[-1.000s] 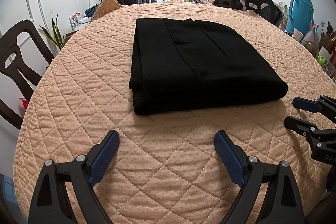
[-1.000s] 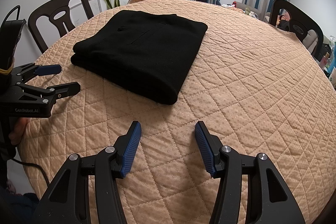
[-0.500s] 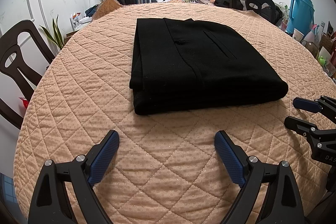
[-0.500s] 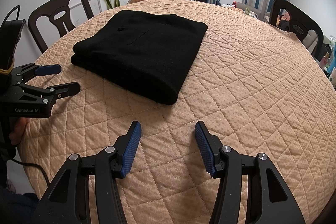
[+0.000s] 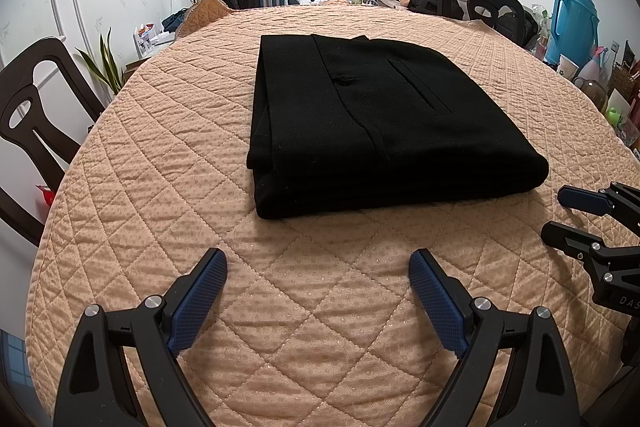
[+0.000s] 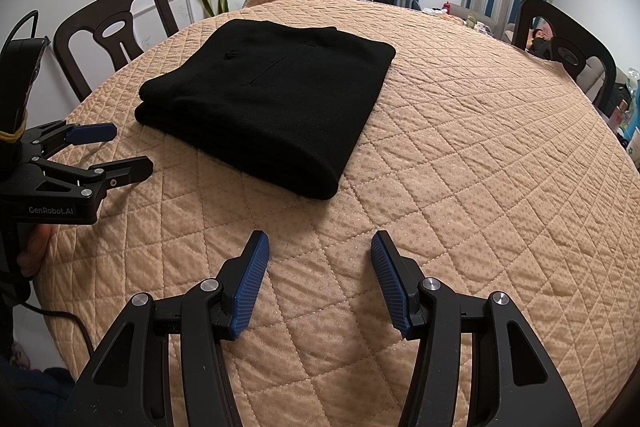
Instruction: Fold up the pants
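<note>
Black pants [image 5: 376,123] lie folded into a thick rectangle on the round table with a tan quilted cover [image 5: 160,155]; they also show in the right wrist view [image 6: 272,107]. My left gripper [image 5: 318,263] is open and empty, above the cover a short way in front of the fold's near edge. My right gripper [image 6: 320,247] is open and empty, in front of the pants' near corner. Each gripper shows in the other's view: the right one [image 5: 560,211] at the right edge, the left one [image 6: 128,149] at the left edge.
Dark wooden chairs stand around the table [image 5: 28,115] [image 6: 116,27] [image 6: 568,47]. A blue thermos jug [image 5: 572,19] and small clutter sit on a side surface at the right. A potted plant [image 5: 104,67] stands by the wall.
</note>
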Demonstrator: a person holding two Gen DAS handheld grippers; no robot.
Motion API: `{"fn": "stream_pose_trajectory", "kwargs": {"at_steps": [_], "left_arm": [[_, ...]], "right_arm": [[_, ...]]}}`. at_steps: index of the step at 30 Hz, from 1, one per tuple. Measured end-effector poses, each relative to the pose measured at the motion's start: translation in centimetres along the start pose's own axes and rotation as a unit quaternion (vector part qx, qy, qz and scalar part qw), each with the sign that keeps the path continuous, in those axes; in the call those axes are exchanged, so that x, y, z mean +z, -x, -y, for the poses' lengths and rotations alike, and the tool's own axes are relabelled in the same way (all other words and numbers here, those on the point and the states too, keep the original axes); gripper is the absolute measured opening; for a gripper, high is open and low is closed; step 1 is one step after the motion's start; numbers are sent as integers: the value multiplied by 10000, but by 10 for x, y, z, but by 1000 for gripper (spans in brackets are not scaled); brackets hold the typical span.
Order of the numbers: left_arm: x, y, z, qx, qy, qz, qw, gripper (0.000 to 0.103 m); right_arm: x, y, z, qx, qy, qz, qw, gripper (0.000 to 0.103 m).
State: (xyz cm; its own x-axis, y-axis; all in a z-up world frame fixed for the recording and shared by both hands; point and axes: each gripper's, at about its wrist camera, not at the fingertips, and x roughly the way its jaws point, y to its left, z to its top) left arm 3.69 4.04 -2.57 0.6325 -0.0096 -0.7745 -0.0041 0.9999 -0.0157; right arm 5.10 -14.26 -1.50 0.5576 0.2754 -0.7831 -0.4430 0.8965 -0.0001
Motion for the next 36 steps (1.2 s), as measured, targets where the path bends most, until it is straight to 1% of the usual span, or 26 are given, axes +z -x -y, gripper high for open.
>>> {"fn": "stream_pose_trajectory", "kwargs": {"at_steps": [27,36], "left_arm": [[0,0,-1,6,2,-4,10000,95],[0,-1,-1,14,4,-14,10000,97]], "right_arm": [[0,0,0,0,-1,1,10000,54],[0,0,0,0,-1,2,10000,54]]}}
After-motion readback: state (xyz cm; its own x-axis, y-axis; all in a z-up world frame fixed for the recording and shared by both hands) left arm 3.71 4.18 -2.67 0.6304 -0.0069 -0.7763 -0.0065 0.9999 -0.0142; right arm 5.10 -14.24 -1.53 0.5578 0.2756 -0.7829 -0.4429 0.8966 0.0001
